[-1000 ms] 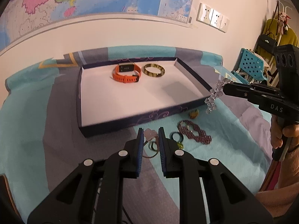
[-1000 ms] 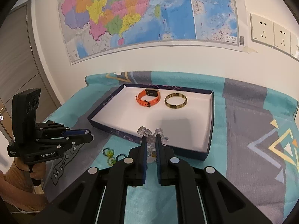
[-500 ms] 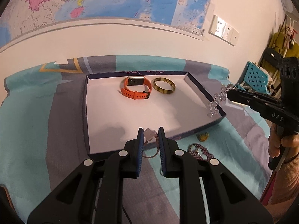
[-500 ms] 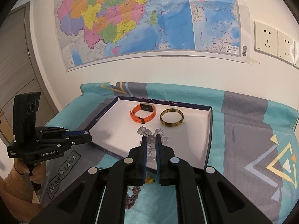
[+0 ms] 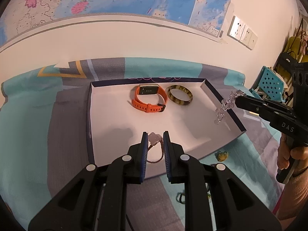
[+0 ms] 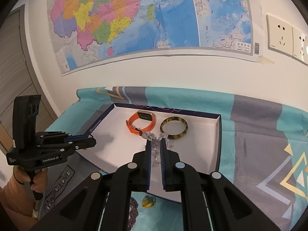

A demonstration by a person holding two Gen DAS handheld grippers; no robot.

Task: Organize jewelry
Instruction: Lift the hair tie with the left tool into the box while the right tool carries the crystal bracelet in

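Behind everything hangs a large coloured wall map (image 6: 134, 25), and below it a teal-and-grey patterned cloth (image 5: 28, 115) covers the surface that I work over; I cannot tell whether that is a bed or a worktop.

Nearest to me, my left hand-held gripper (image 5: 155, 140) is closed on a thin pinkish cord bracelet with a pale flower-shaped charm (image 5: 155, 137); the cord loops down between the blue pads. It hovers over the near edge of the shallow white-lined tray with dark blue walls (image 5: 233, 115). At three o'clock in that view, my right hand-held gripper (image 6: 154, 148) is clamped on a string of clear faceted crystal beads (image 5: 226, 105), which dangles above the tray's right wall.

Loose on the cloth outside the tray's near wall lies a small yellow trinket (image 6: 147, 202). Farther off, at twelve o'clock inside the tray, an orange silicone smartwatch (image 5: 149, 101) and a mottled yellow-brown bangle (image 5: 180, 95) lie just beside each other near the far wall.

I judge the step in hand to be carrying both pieces in. Next I should lower each over bare white floor, clear of the watch and bangle, and open gently.
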